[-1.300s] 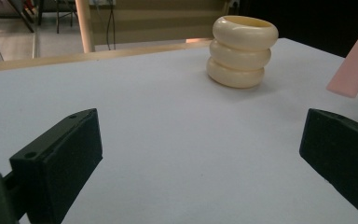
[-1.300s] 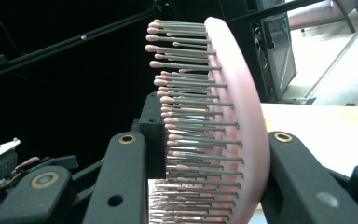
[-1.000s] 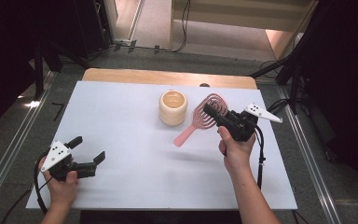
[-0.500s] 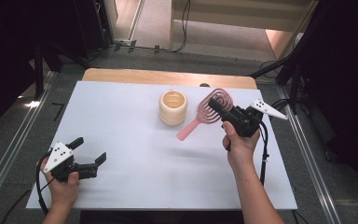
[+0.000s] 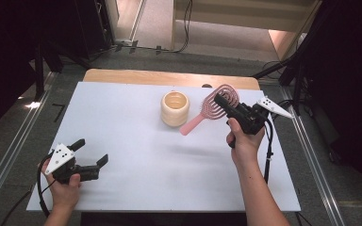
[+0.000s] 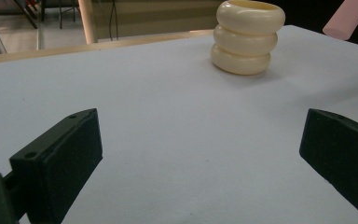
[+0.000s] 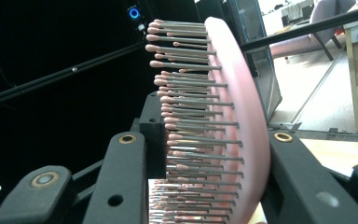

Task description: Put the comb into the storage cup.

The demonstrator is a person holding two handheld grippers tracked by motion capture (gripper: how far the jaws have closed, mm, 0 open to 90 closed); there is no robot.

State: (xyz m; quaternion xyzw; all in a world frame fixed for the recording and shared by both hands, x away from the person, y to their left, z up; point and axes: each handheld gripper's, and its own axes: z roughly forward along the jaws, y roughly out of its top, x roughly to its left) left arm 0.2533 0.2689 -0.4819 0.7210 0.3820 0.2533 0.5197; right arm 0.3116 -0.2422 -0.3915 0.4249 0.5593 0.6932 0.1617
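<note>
A pink hairbrush (image 5: 195,125) hangs over the white table (image 5: 169,165) right of centre, its handle slanting down and left. My right gripper (image 5: 222,104) is shut on the brush's round head. In the right gripper view the bristled head (image 7: 233,107) stands between the two black jaws of that gripper (image 7: 214,140), bristles pointing left. A cream ribbed cup (image 5: 175,108) stands upright just left of the brush handle. My left gripper (image 5: 90,151) rests open near the front left corner with nothing between its fingers. Its own view, past the left gripper (image 6: 204,140), shows the cup (image 6: 247,37) and the handle's end (image 6: 347,18).
A wooden board edge (image 5: 169,77) runs along the table's far side. Cables (image 5: 268,150) trail from the right gripper along the table's right side. Dark stands and floor rails surround the table.
My right gripper has carried the hairbrush a little to the right and toward the far side, and the handle end has lifted. The left gripper has stayed where it was.
</note>
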